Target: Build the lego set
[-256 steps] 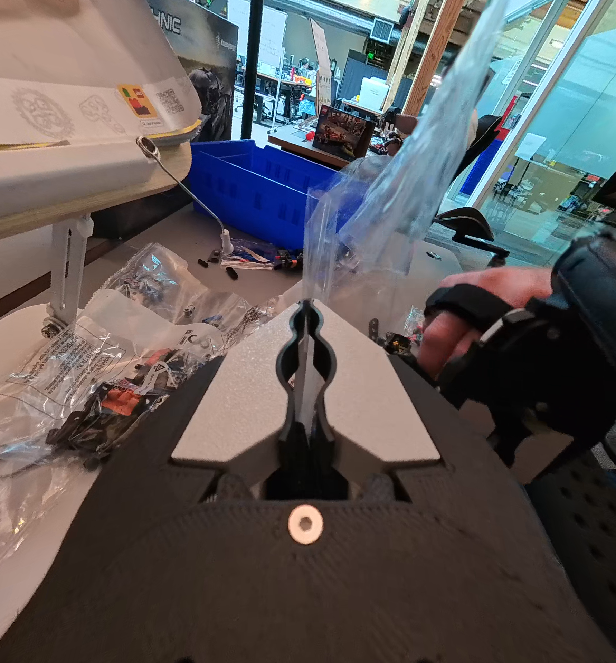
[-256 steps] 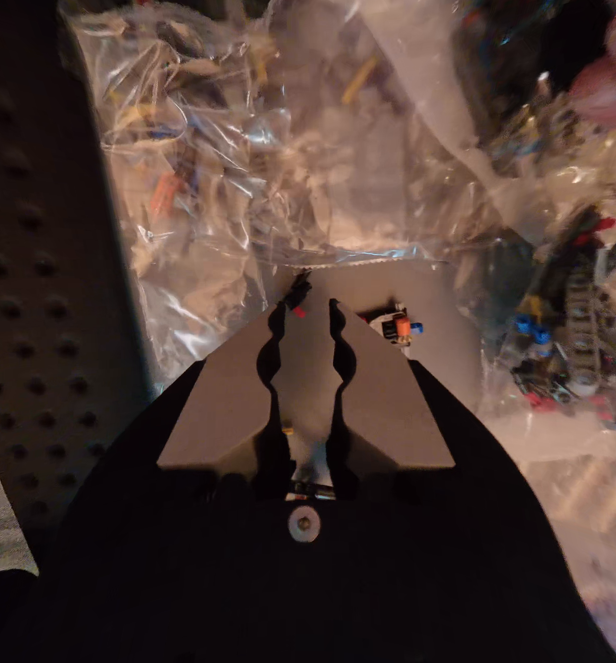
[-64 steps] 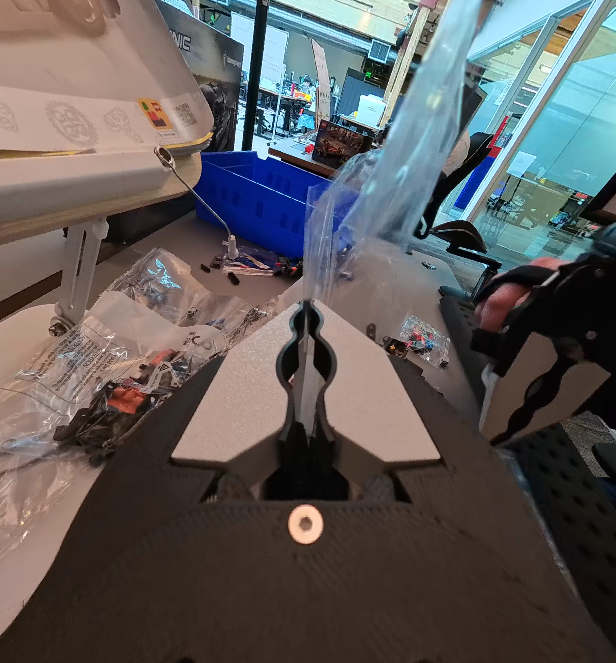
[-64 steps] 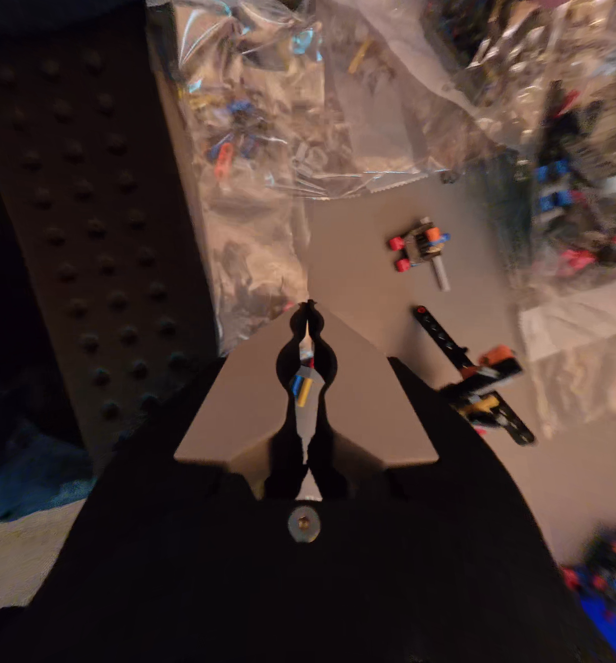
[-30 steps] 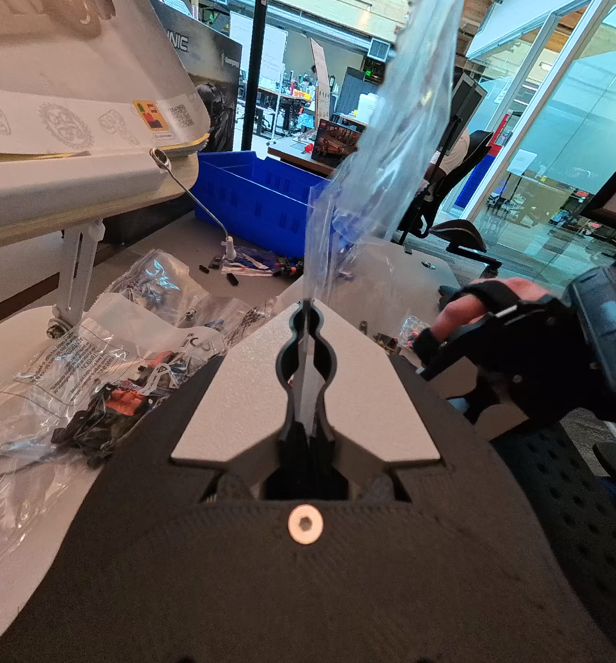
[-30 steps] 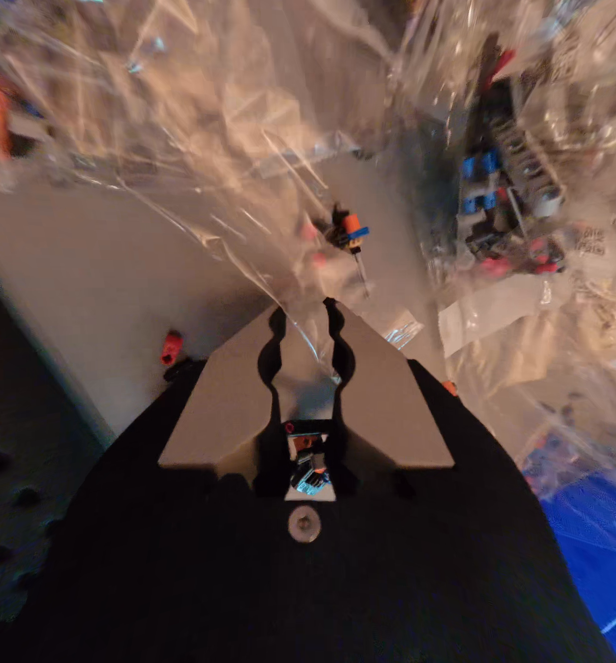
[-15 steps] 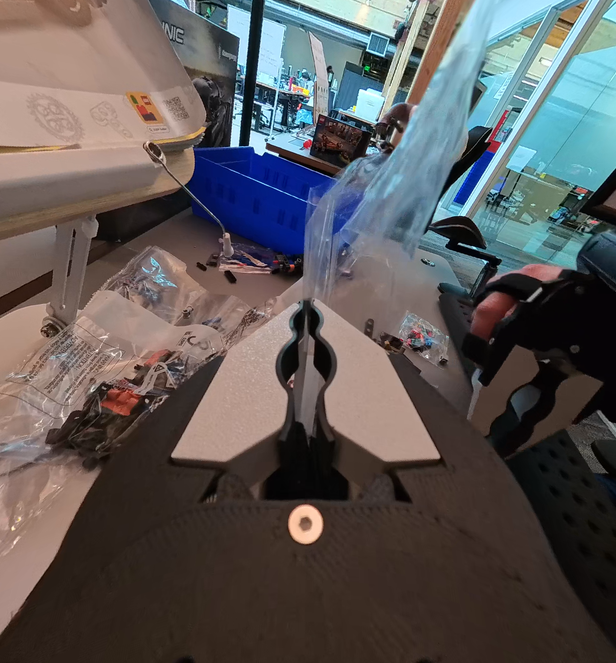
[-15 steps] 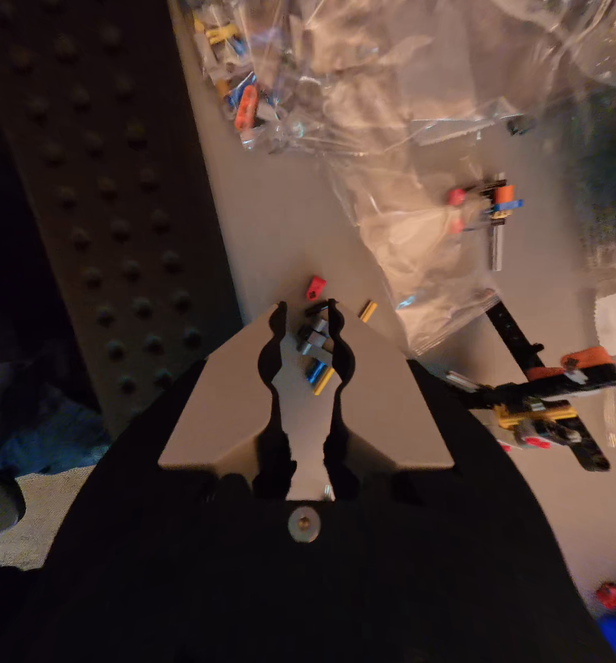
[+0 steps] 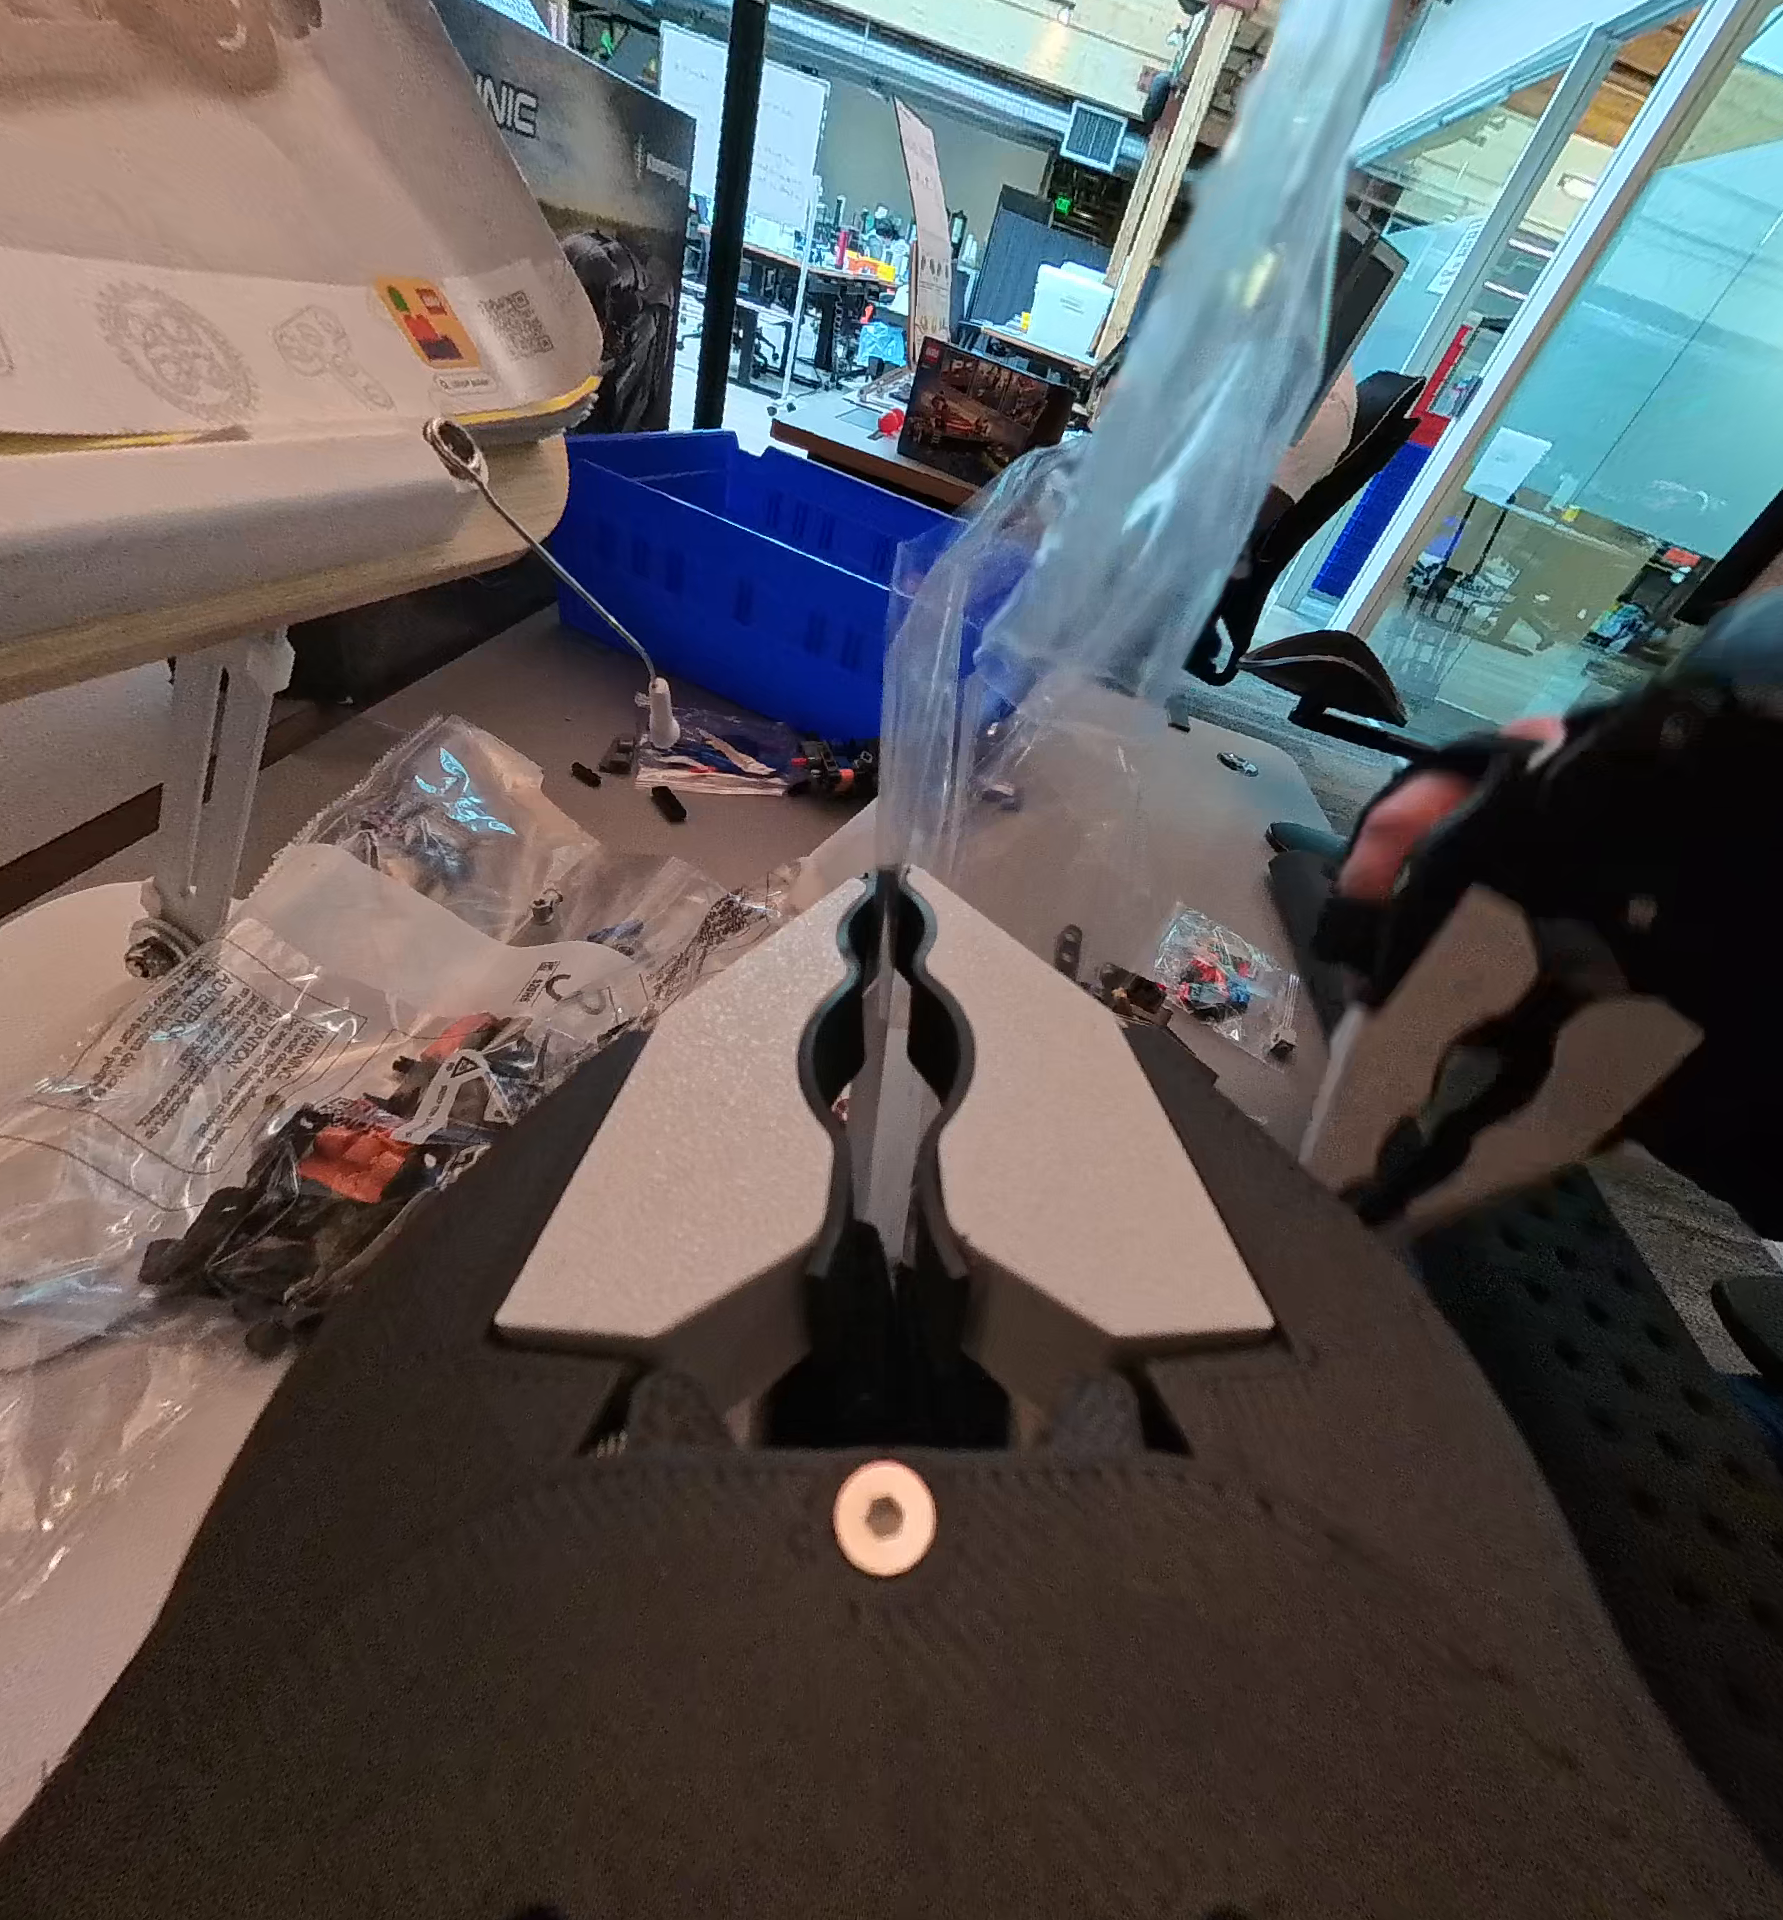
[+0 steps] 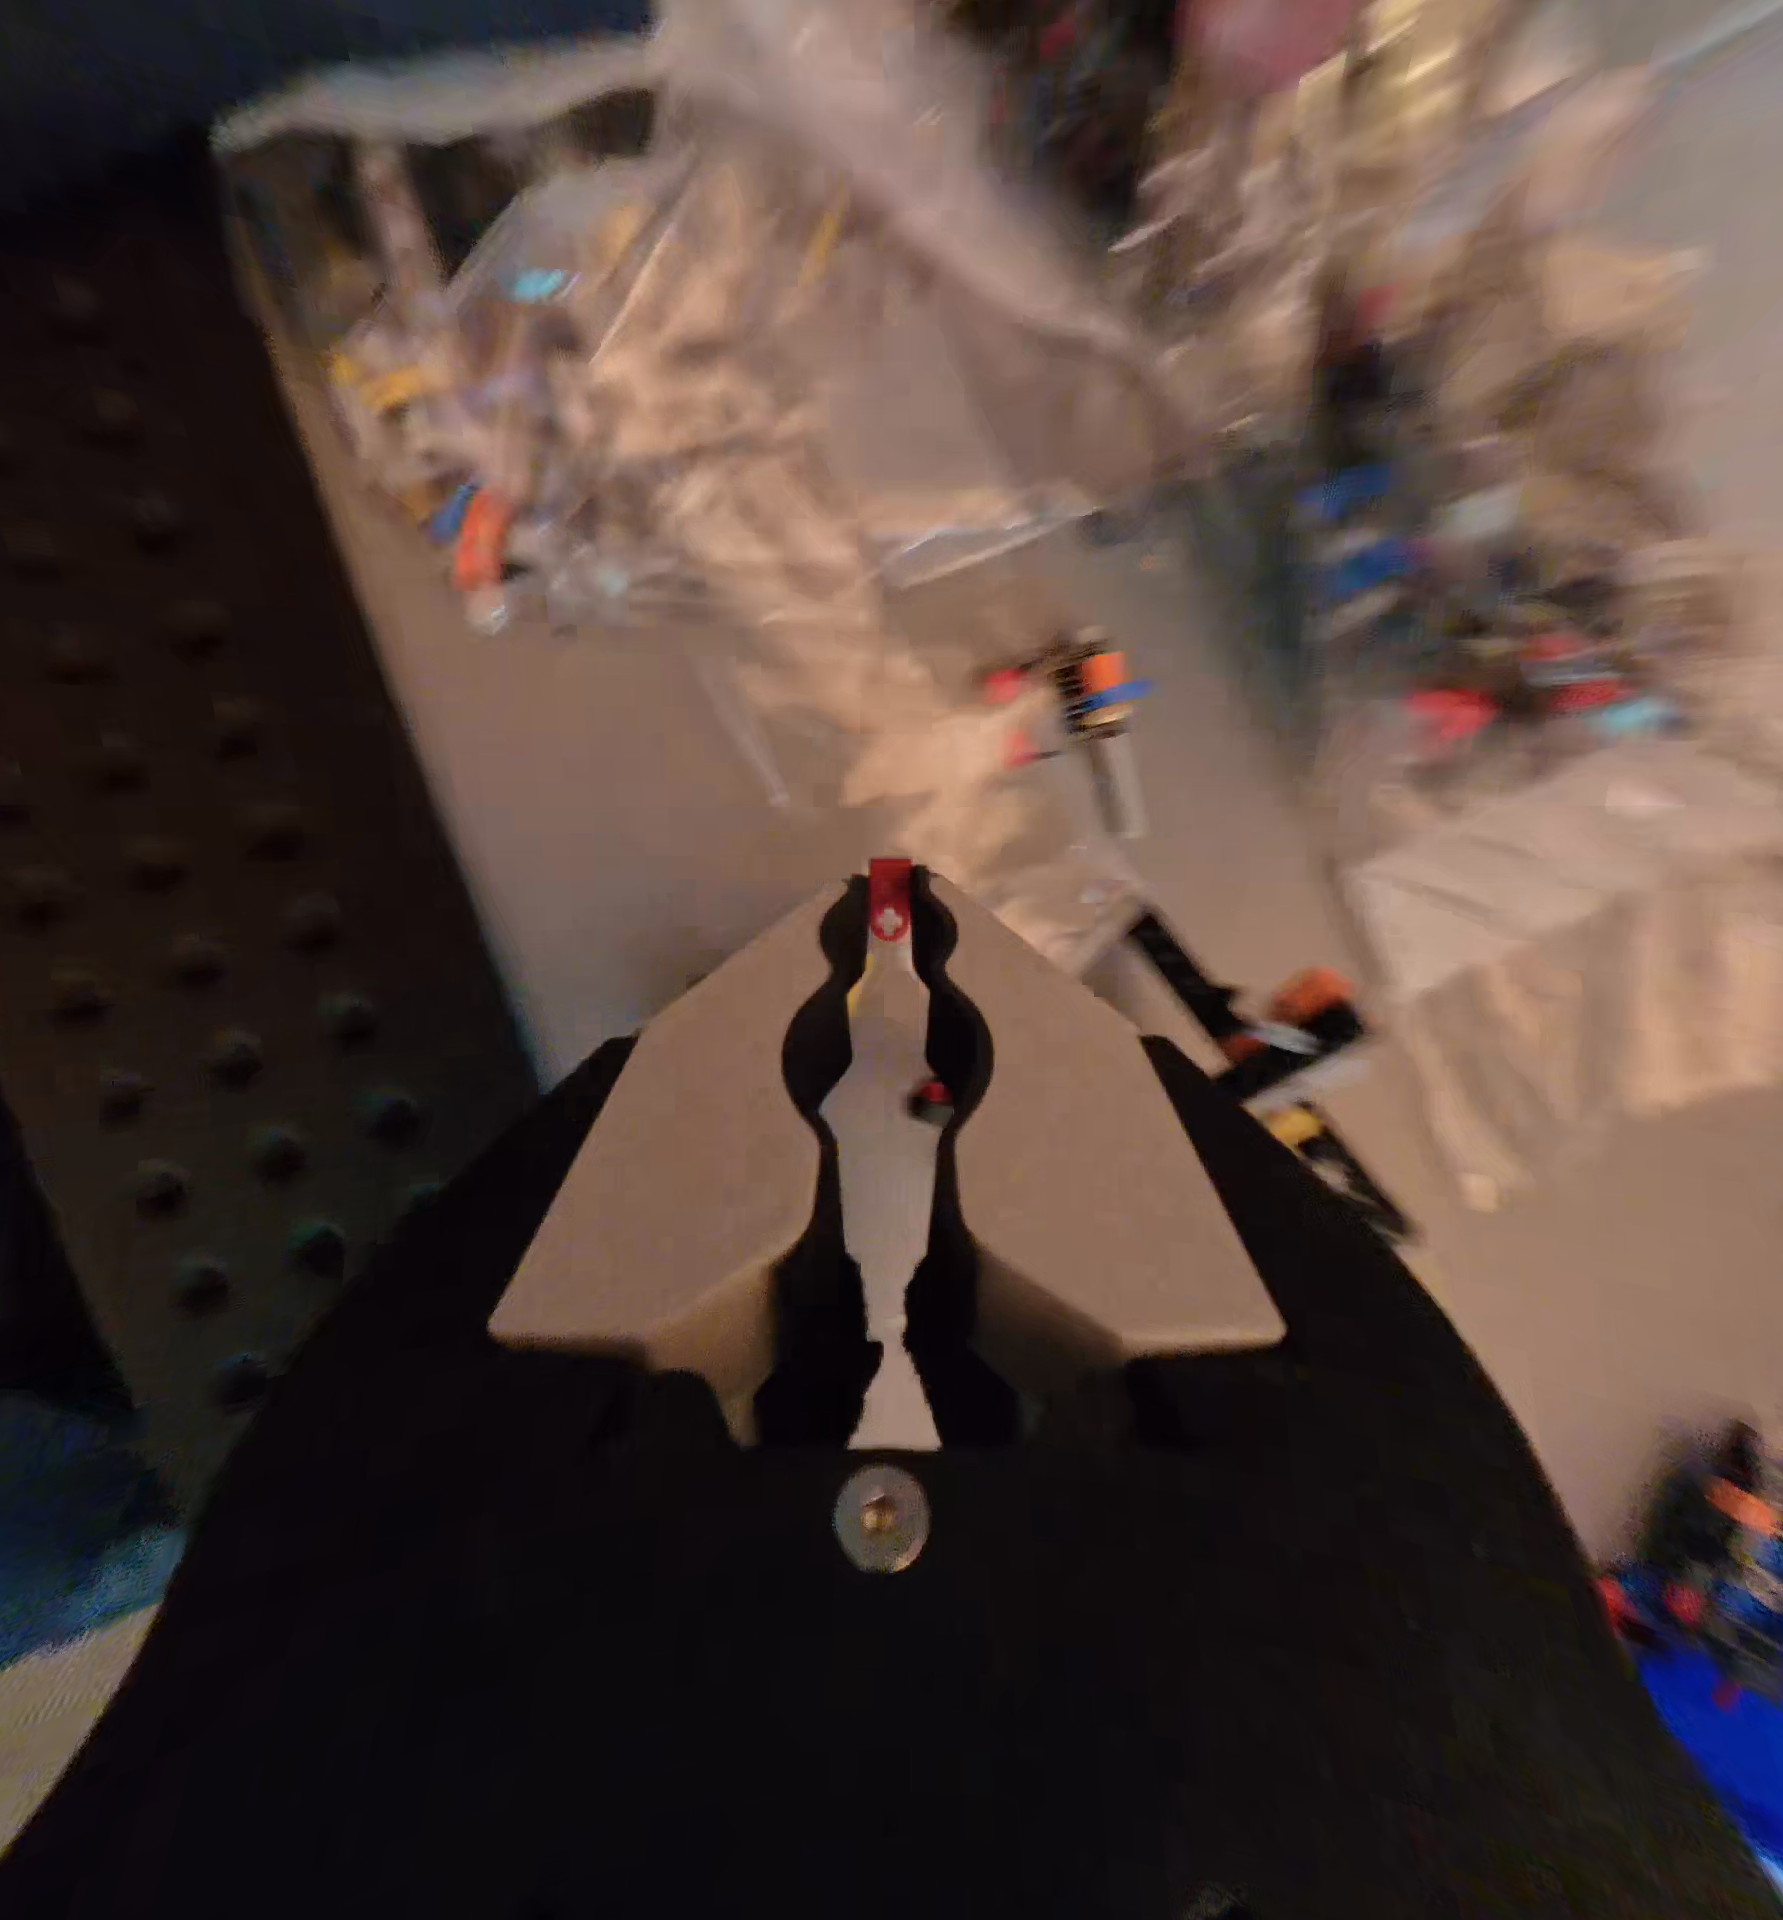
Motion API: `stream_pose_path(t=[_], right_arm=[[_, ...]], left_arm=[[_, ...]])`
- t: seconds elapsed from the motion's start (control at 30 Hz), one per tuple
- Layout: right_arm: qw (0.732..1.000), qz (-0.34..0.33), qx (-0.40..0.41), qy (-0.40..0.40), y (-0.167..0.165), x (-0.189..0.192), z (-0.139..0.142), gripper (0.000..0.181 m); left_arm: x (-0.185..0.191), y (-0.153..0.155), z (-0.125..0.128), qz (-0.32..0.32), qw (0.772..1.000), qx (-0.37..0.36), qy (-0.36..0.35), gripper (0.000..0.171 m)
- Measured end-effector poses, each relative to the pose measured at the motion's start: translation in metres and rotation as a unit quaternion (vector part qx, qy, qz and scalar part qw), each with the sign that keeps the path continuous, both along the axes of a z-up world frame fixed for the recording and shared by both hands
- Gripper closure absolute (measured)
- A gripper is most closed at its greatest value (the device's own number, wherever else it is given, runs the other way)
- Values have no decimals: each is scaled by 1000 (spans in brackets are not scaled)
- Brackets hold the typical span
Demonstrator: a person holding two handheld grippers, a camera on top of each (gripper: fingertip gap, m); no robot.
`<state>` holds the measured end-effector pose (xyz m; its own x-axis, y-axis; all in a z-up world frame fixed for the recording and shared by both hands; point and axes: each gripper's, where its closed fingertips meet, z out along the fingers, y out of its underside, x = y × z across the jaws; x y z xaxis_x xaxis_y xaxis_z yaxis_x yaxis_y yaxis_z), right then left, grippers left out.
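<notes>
My left gripper (image 9: 885,883) is shut on the lower edge of an empty clear plastic bag (image 9: 1126,499), which stands up above it. My right gripper (image 10: 889,883) is shut on a small red lego piece (image 10: 888,902) and holds it just above the grey table. The right wrist view is blurred. A black beam assembly with orange and yellow parts (image 10: 1271,1029) lies to its right. A small assembly with red and orange parts (image 10: 1084,696) lies farther ahead. The right gripper (image 9: 1370,1195) also shows in the left wrist view, pointing down at the table edge.
Several clear bags of lego parts (image 9: 326,1060) lie left of my left gripper, and a small one (image 9: 1219,977) to its right. A blue bin (image 9: 762,582) stands behind. An instruction booklet on a stand (image 9: 191,343) is at the upper left. A black studded mat (image 10: 139,727) borders the table. Left tips to right tips: about 15 cm.
My right gripper was open over loose pieces on the table. It has shut on the red piece and lifted a little. The left gripper still holds the bag.
</notes>
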<state>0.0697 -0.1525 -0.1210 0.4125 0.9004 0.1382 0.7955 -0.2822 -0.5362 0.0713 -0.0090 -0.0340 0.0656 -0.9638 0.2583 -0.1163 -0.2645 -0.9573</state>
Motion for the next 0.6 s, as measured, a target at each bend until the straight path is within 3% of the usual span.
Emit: stream_pose_path(t=[0.13, 0.2, 0.37, 0.6], right_arm=[[991, -59, 93, 70, 47, 15, 66, 176], [986, -83, 119, 85, 70, 24, 83, 176], [976, -127, 159, 78, 115, 44, 93, 176], [975, -152, 153, 51, 126, 54, 84, 165]], left_arm=[[0, -1, 0, -1, 1000, 1, 1, 171], [0, -1, 1, -1, 1000, 1, 0, 171], [-1, 0, 1, -1, 1000, 1, -2, 171], [0, 0, 1, -2, 1000, 0, -3, 171]])
